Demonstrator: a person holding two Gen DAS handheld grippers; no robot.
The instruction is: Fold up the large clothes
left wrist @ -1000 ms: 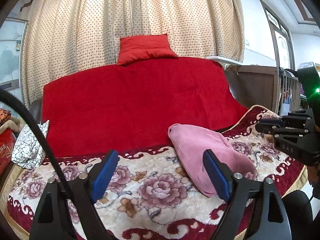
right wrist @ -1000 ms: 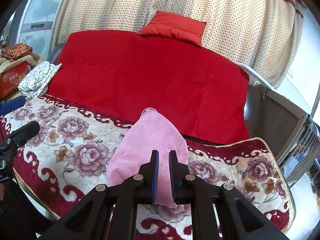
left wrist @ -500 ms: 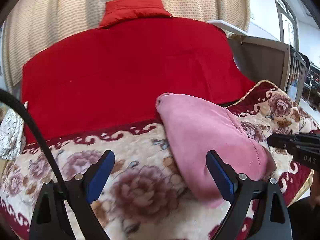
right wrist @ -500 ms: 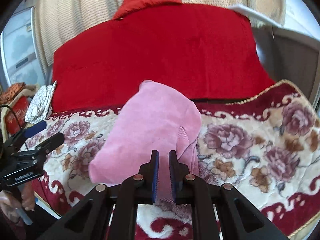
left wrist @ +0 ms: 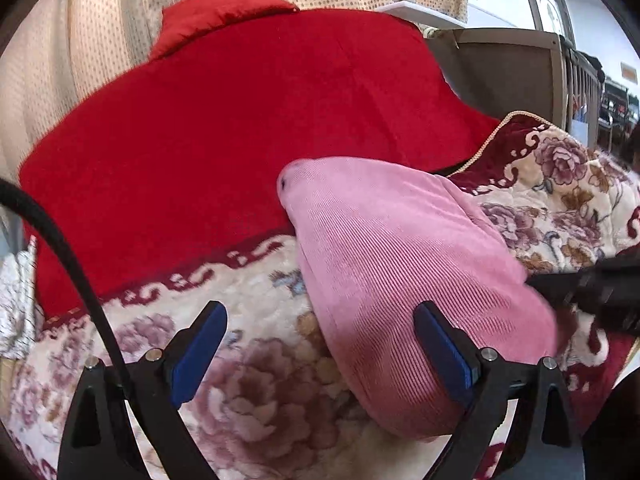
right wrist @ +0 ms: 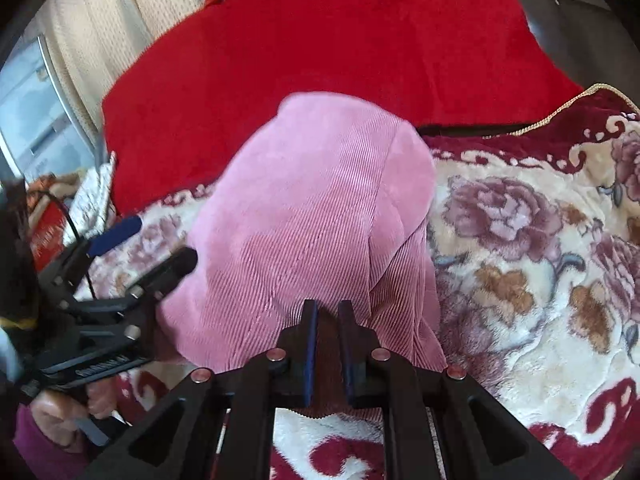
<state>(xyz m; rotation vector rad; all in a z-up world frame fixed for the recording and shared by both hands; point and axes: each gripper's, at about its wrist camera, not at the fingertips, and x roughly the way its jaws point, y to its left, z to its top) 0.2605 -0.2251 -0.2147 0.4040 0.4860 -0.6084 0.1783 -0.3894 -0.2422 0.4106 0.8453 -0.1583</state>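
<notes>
A pink ribbed garment lies bunched on the floral blanket, its far end against the red cover. My left gripper is open, its blue pads wide apart over the garment's near left edge, nothing pressed between them. In the right wrist view the same garment fills the middle, and my right gripper is shut on a fold of its near edge, with cloth showing between the pads. The left gripper stands open at the garment's left side, held by a person's hand.
A red cover with a red pillow on top backs the blanket, dotted curtains behind. A white patterned cloth lies at the far left. A brown wooden panel stands at the right. The floral blanket spreads to the right.
Both grippers have sunk and come closer to the pink garment, which now fills more of each view. The right gripper rolled and stayed shut on the cloth; the left stayed open.
</notes>
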